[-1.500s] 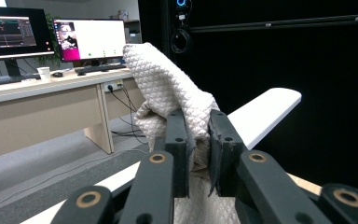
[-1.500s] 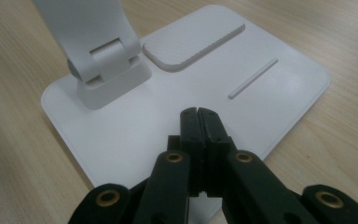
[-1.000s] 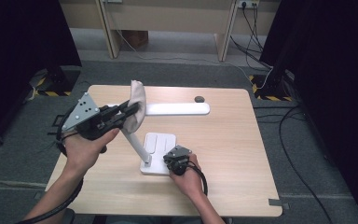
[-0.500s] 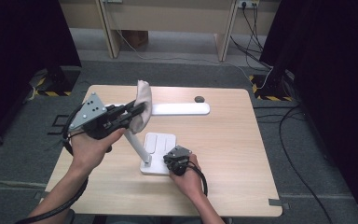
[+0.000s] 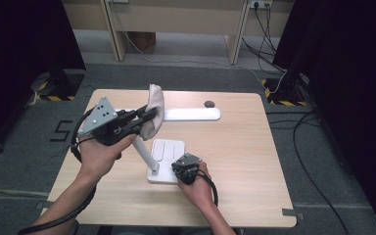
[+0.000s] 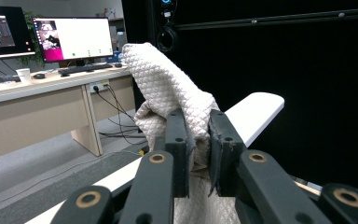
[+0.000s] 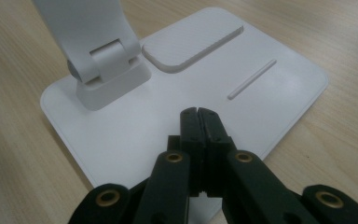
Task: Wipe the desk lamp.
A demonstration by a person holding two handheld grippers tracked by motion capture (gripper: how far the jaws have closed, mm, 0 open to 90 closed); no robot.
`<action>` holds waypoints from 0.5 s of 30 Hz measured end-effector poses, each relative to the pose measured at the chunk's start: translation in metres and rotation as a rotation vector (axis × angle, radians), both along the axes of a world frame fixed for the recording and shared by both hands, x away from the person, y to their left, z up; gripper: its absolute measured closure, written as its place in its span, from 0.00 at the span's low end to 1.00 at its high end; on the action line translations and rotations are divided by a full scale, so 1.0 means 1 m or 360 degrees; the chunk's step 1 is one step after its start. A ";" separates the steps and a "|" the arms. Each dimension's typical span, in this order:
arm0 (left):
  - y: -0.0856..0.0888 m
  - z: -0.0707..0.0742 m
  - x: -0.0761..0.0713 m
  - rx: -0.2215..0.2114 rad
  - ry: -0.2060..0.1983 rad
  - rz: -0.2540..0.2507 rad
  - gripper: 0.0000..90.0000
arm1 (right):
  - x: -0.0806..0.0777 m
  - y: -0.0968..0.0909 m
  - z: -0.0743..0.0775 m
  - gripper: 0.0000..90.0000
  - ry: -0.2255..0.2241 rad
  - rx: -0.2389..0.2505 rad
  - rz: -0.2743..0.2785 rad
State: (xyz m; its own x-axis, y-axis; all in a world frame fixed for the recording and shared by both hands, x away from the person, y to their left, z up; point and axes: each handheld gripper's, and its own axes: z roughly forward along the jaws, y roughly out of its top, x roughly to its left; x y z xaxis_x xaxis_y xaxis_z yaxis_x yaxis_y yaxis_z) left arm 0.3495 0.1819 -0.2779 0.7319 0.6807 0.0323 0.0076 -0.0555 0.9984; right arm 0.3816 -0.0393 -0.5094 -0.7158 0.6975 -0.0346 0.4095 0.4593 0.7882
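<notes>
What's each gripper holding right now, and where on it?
The left gripper pinches the cream quilted cloth at a bunched fold. The right gripper, shut, holds nothing, tips over the white lamp base.

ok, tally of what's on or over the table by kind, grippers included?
Grippers: 2, left gripper and right gripper
Lamps: 1, white desk lamp
Cloths: 1, beige cloth clamped in the left gripper
Small dark things: 1, dark round object, too small to identify
Total: 5
</notes>
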 end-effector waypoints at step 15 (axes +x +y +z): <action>-0.009 0.000 0.001 0.0000 0.0000 -0.0018 0.89 | 0.000 0.000 0.000 1.00 0.0000 0.0002 -0.0002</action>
State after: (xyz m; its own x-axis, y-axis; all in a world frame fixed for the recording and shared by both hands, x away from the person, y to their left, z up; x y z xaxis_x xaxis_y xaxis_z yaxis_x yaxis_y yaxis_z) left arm 0.3509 0.1725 -0.2776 0.7396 0.6723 0.0322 0.0073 -0.0558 0.9984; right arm 0.3812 -0.0392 -0.5097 -0.7150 0.6983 -0.0335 0.4101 0.4577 0.7889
